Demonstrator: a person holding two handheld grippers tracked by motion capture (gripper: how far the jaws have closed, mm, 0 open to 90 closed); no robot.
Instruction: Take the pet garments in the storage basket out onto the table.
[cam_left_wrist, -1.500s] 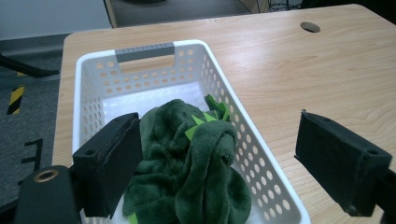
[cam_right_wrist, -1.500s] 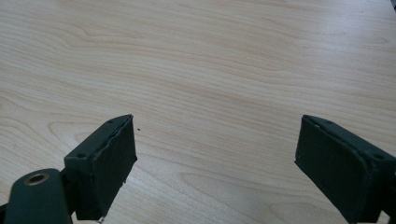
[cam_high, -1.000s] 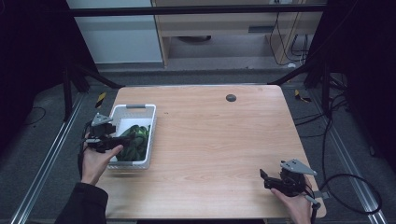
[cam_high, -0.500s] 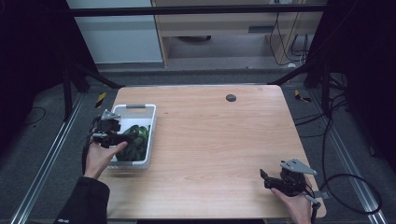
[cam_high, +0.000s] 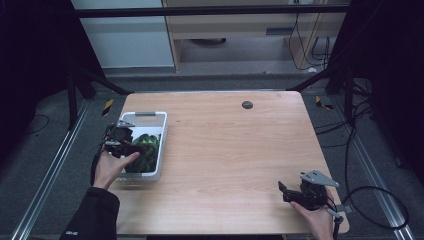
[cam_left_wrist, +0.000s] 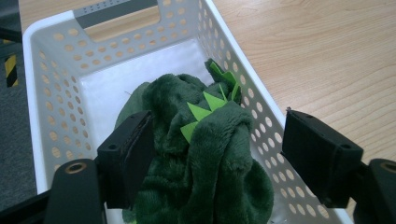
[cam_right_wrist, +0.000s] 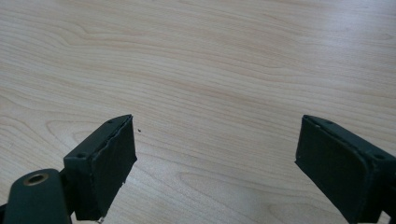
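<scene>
Left gripper (cam_high: 131, 146) is over the white perforated plastic basket (cam_high: 161, 131) near the desk's left edge, one basket on the light wooden desk (cam_high: 230, 150). Inside it: one dark green plush toy w/ bright green felt spikes (cam_left_wrist: 205, 154), bunched up, filling most of the basket floor toward the near end. In the left gripper view the two black jaws straddle the plush; the jaw on the left of that view is touching the fabric, the other stands clear of it, out over the basket's side wall. Jaws have just been closing w/ the plush between them, but not clamped yet: still spread, nothing gripped. The person's left hand (cam_high: 111, 167) carries the gripper at the basket's near left side, dark sleeve coming in from the bottom edge.

Basket has one grey handle strip (cam_left_wrist: 114, 8) on its far wall, cut-out below it. Walls dotted w/ round holes all round.

Over to the right: right gripper (cam_high: 286, 191) sits near the desk's near right corner, well apart from the basket. Right gripper view looks along its two jaws at bare wood grain (cam_right_wrist: 196, 70); jaws spread wide, released, nothing between them.

One small dark round disc (cam_high: 247, 104) lies near the desk's far edge, about mid-way along it, alone.
</scene>
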